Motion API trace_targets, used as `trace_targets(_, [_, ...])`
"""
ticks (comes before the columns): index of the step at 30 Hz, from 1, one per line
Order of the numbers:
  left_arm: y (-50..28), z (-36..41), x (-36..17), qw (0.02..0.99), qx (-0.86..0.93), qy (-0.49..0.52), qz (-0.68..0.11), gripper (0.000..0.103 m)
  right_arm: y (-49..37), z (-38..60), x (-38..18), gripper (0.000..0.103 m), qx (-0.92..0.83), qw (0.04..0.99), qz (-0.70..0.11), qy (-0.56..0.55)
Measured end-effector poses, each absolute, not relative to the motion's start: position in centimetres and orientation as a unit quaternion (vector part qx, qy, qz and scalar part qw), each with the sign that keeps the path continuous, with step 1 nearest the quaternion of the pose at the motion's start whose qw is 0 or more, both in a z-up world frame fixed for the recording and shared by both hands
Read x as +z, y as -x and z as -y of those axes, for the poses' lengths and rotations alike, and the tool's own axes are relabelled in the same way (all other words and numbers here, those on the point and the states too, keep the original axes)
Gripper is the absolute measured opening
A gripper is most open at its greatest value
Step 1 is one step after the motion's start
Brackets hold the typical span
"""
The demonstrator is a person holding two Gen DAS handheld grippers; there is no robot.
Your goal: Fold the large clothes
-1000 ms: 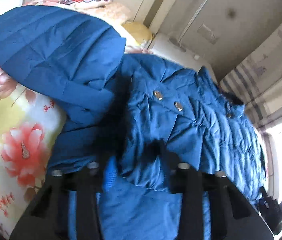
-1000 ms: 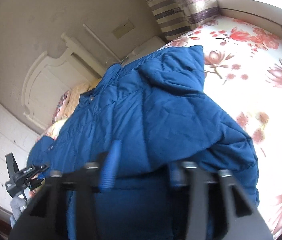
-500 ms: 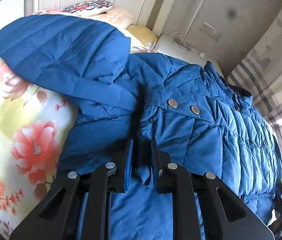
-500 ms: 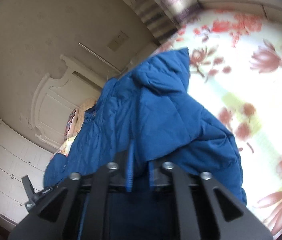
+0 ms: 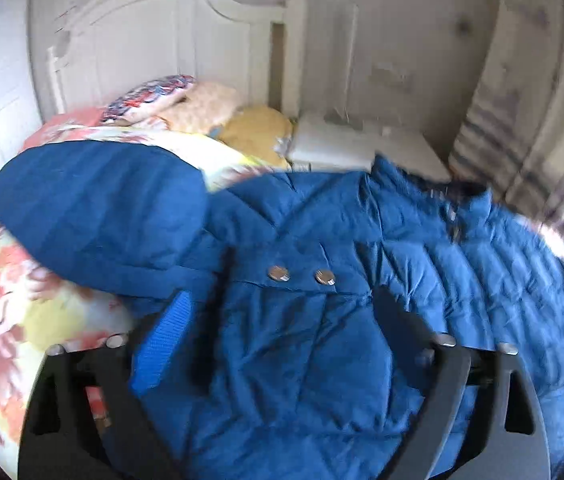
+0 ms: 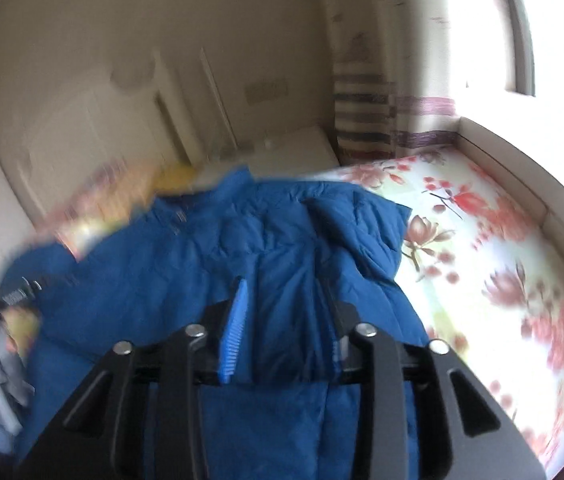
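Jacket point(image 5: 302, 344) covers the floral bed point(image 6: 482, 248); left gripper point(image 5: 282, 308) and right gripper point(image 6: 286, 300) jaws are opening over its fabric, neither pinching it.

Blue jacket point(image 5: 322, 340) covers bed middle; pillows point(image 5: 201, 108) block headboard end; floral sheet point(image 6: 502, 272) free window-side.

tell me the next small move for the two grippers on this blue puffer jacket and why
Probably lift both clear. The left gripper has its jaws opening wide over the blue puffer jacket, and the right gripper is opening too, fabric lying loose between its fingers. The jacket lies across the floral bedspread with a sleeve still spread out, likely the next grasp.
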State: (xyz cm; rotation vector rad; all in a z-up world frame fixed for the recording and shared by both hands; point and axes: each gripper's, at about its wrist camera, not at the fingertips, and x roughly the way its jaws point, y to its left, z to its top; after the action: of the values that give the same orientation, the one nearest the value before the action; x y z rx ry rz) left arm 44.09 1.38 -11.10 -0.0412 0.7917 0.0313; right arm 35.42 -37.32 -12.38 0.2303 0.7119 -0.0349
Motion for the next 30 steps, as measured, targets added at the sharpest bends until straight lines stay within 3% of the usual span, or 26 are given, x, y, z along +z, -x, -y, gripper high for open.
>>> trace_targets(3, [-45.3, -0.4, -14.5, 0.907, 0.000, -0.018, -0.422, 0.094, -37.8, 38.2, -16.0, 0.039, -0.051, 0.899, -0.426, -0.087])
trace_targets(6, [-46.3, -1.6, -15.4, 0.895, -0.023, 0.031, -0.445, 0.096, -37.2, 39.0, -15.5, 0.040, -0.042, 0.900, -0.419, -0.113])
trace_targets(12, [-46.0, -1.7, -15.5, 0.897, -0.025, 0.036, -0.440, 0.097, -39.4, 40.0, -12.1, 0.040, -0.050, 0.923, -0.365, -0.112])
trace_targets(16, [-45.8, -1.7, -15.5, 0.898, -0.027, 0.040, -0.437, 0.097, -43.8, 40.1, -12.7, 0.040, -0.042, 0.917, -0.386, -0.093])
trace_targets(19, [-45.9, -1.9, -15.4, 0.899, -0.028, 0.044, -0.436, 0.097, -46.5, 41.2, -15.9, 0.039, -0.075, 0.882, -0.457, -0.089])
trace_targets(24, [-45.9, -2.0, -15.4, 0.899, -0.029, 0.050, -0.434, 0.097, -45.8, 40.3, -13.6, 0.039, -0.078, 0.904, -0.408, -0.103])
trace_targets(30, [-45.8, -2.0, -15.3, 0.900, -0.028, 0.051, -0.431, 0.097, -49.6, 38.8, -12.9, 0.053, -0.082, 0.911, -0.403, -0.044])
